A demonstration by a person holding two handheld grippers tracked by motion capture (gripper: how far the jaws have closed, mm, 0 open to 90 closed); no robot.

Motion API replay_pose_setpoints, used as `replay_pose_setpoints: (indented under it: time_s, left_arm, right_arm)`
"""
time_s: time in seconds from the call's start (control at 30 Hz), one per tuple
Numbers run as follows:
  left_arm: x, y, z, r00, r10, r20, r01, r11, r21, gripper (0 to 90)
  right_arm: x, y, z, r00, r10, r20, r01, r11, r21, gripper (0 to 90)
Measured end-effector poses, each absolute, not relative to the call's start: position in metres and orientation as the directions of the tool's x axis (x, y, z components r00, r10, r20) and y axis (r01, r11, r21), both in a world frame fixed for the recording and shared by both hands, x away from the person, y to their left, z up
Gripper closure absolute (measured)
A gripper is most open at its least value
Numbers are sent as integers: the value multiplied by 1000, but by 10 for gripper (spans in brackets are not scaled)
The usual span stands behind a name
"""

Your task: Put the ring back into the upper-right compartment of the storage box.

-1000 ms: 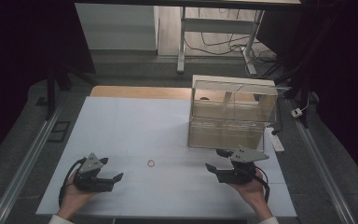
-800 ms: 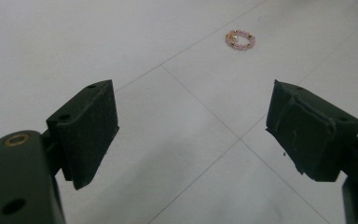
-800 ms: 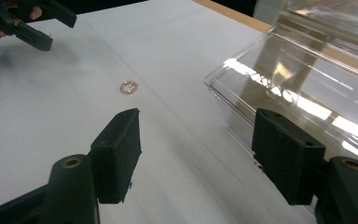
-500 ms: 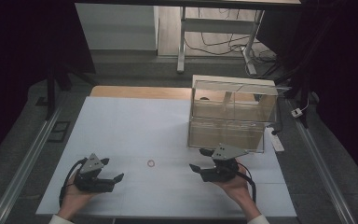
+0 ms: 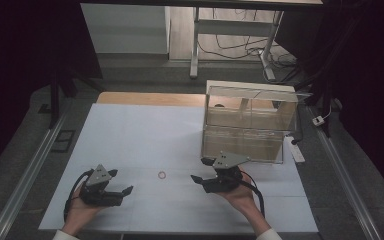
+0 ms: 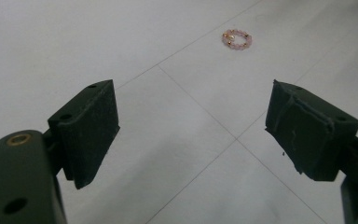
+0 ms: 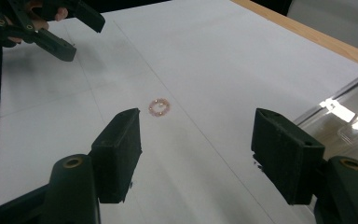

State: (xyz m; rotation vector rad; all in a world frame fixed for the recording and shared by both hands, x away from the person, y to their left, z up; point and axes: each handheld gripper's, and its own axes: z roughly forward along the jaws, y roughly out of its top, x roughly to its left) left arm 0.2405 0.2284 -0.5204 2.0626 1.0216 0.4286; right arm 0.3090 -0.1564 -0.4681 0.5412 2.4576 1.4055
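White paper covers the table [image 5: 130, 130], ruled by faint lines into large squares, with dark floor around it and a clear plastic drawer box [image 5: 250, 125] standing toward the far right. Near the middle of the sheet lies a small pink beaded ring [image 5: 162, 175], flat on the paper and touched by nothing.

Compared with a second ago, the right gripper [image 5: 205, 171] has slid leftward across the table, from beside the front of the drawer box toward the ring, while staying low over the paper. Its jaws stand wide apart with nothing between them. In the right gripper view the beaded ring [image 7: 159, 107] sits just ahead of the left jaw and off the centre line, so the approach looks under way but not yet lined up.

The left gripper [image 5: 122, 192] has stayed where it was, near the front left of the sheet, its jaws likewise spread and empty. From its own camera the ring [image 6: 237, 39] is well ahead, beyond the crossing of two ruled lines.

The shift suggests the right hand is the one going for the ring. It probably needs to come a little farther over and centre the beads between the pads before closing, since so thin a thing lying flat could easily slip out.
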Motion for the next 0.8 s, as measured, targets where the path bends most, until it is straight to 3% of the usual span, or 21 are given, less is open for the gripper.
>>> replay_pose_setpoints:
  time_s: [0.8]
  left_arm:
    - [241,225,-522,627,778,-39,522,-382,762,171]
  right_arm:
    - [315,-129,-468,-920,390,-22,188,491,851,323]
